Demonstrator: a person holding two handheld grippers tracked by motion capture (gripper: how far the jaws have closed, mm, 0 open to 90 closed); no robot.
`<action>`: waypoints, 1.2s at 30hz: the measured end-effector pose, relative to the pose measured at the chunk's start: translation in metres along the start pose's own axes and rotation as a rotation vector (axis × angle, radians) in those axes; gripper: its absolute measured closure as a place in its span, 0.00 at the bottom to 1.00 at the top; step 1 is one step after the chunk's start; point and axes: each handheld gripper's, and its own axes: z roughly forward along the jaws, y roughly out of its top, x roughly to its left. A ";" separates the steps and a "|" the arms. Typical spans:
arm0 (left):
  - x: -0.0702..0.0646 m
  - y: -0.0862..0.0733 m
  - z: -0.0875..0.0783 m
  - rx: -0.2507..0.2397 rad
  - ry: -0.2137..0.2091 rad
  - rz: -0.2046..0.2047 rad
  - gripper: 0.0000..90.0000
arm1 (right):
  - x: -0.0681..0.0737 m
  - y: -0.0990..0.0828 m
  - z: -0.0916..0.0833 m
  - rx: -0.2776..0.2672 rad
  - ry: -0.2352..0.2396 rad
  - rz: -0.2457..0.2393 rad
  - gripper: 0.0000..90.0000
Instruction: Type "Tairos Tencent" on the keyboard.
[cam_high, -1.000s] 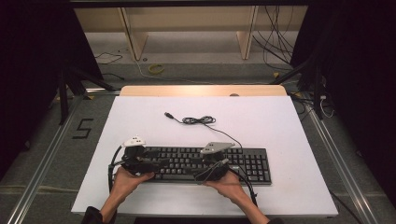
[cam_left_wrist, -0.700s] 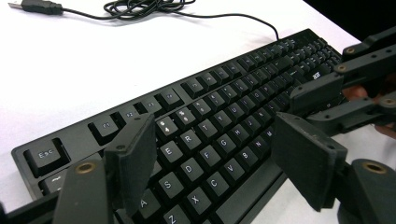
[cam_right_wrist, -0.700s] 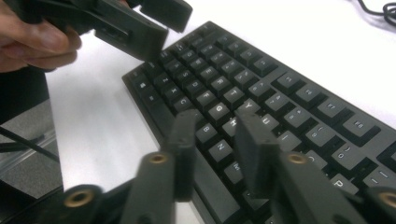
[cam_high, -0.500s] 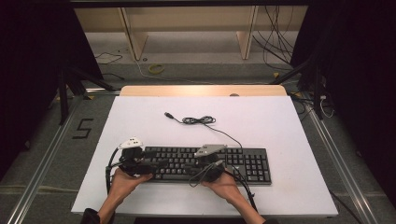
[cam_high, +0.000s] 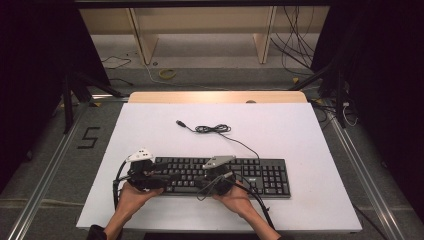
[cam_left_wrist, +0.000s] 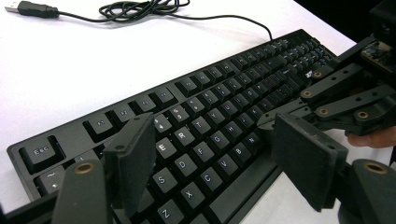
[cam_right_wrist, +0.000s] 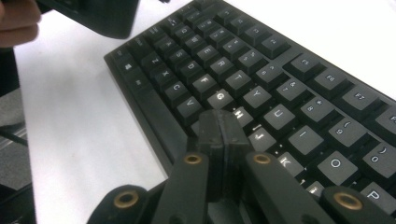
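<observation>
Now the black keyboard (cam_high: 220, 176) lies at the table's (cam_high: 300, 135) near edge; the right gripper (cam_right_wrist: 220, 135) has just closed, pads together and empty, over its keys, while the left gripper (cam_left_wrist: 215, 163) gapes wide, empty, above its left end.

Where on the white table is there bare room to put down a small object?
The white table is bare at its far left, between its far edge and the coiled black cable, and at its far right beyond the flat black plastic keyboard. Both grippers crowd the near left part, over the keyboard's letter keys.
</observation>
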 end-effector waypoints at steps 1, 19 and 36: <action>0.000 0.000 0.000 -0.002 0.001 0.001 0.34 | 0.000 0.000 0.000 0.002 -0.001 0.001 1.00; 0.001 -0.003 -0.001 -0.001 0.005 -0.003 0.34 | 0.002 -0.003 0.008 0.037 -0.034 -0.029 1.00; 0.005 -0.002 0.000 -0.013 0.005 -0.033 0.34 | -0.011 -0.007 -0.022 -0.064 -0.018 0.034 0.82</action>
